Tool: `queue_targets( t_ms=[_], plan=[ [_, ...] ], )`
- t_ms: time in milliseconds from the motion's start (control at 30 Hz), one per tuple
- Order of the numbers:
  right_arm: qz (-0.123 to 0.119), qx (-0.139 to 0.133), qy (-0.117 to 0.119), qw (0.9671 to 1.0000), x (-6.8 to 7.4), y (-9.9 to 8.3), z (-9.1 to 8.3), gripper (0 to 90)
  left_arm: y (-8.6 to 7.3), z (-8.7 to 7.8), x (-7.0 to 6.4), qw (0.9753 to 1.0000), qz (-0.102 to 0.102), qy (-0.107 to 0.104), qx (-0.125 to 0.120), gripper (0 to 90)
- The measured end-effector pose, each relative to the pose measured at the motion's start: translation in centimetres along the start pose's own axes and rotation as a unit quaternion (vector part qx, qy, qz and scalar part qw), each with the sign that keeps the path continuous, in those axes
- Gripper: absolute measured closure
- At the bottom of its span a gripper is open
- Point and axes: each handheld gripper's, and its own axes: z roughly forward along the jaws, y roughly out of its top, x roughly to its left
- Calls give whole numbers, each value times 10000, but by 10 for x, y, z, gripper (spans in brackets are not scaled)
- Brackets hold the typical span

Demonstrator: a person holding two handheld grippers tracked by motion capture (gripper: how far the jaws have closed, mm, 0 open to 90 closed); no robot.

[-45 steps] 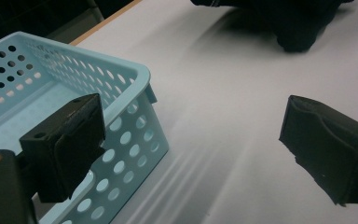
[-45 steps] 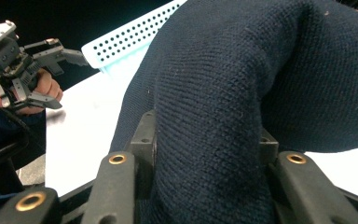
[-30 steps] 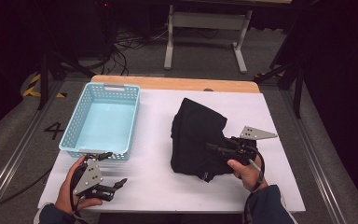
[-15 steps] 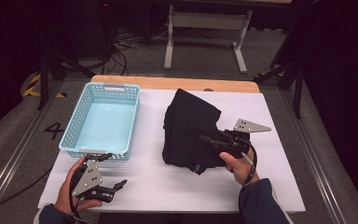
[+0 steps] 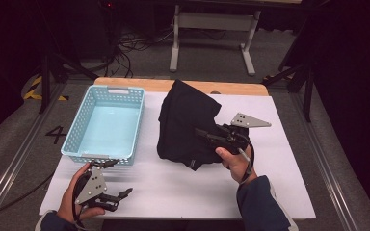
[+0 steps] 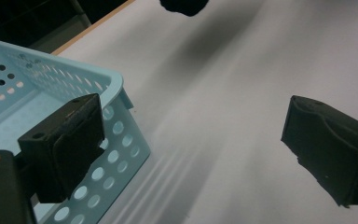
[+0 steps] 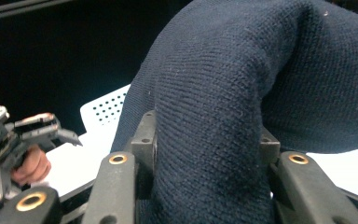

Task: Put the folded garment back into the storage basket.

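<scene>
A dark knit garment (image 5: pixel 185 120) hangs bunched above the middle of the white table (image 5: pixel 270 159), lifted off it on the right side. My right gripper (image 5: pixel 208 136) is shut on a thick fold of it; in the right gripper view the cloth (image 7: pixel 223 93) fills the gap between both jaws. A light blue perforated basket (image 5: pixel 118 90) stands empty at the left. My left gripper (image 5: pixel 118 179) rests at the table's front left, just in front of the basket's near corner (image 6: pixel 121 93). Its jaws stand wide apart with nothing between them (image 6: pixel 191 144).
A wooden strip (image 5: pixel 231 87) edges the table's far side. Beyond it are a metal stand (image 5: pixel 212 29) and cables on the floor (image 5: pixel 125 53). Floor rails run along both sides of the table. Bare white surface lies between the two grippers.
My right gripper has carried the garment up and to the left, closer to the basket, and the cloth now hangs more bunched. The left gripper has stayed put.
</scene>
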Motion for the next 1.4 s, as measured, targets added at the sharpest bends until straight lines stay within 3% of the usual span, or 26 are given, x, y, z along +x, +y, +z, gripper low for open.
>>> queue_targets(
  t_ms=[700, 1400],
  plan=[
    [-66, -24, -25, 10000, 5, 24, 39, 573, -1, 2, 0, 10000, -26, -91, -16, 67],
    [-39, -99, 170, 9998, 21, 45, 86, 572, -1, 3, -3, 9998, -60, -185, -87, 68]
  ],
)
